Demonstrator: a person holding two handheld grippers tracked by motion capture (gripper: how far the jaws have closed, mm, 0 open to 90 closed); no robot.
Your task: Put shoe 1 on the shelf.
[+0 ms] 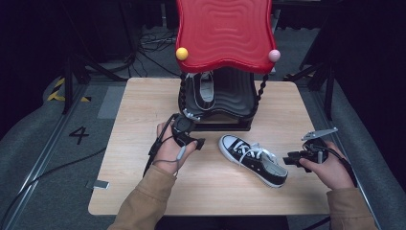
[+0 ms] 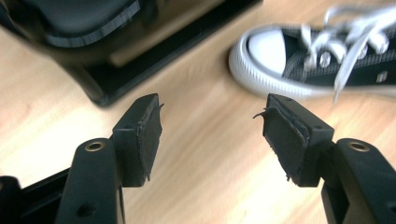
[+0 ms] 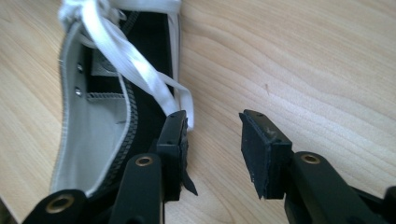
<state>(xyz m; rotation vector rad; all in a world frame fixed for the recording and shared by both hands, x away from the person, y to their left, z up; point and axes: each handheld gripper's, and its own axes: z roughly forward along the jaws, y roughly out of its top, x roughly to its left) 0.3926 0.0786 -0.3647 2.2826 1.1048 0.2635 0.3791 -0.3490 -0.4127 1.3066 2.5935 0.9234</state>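
Sleeved forearms reach over the pale wooden surface (image 1: 143,191), dark floor around it; a black sneaker (image 1: 253,160) lies between both grippers. Left gripper (image 2: 212,135) gapes over bare wood near the toe. Right gripper (image 3: 212,140), released, sits beside the heel, one jaw touching a lace.

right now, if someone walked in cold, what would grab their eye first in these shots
The wavy red roof of the shoe rack at the table's far edge stands out first, with one sneaker standing on end beneath it. Next comes the black-and-white sneaker lying mid-table. The left gripper and the right gripper flank it, both with jaws apart and nothing between them.
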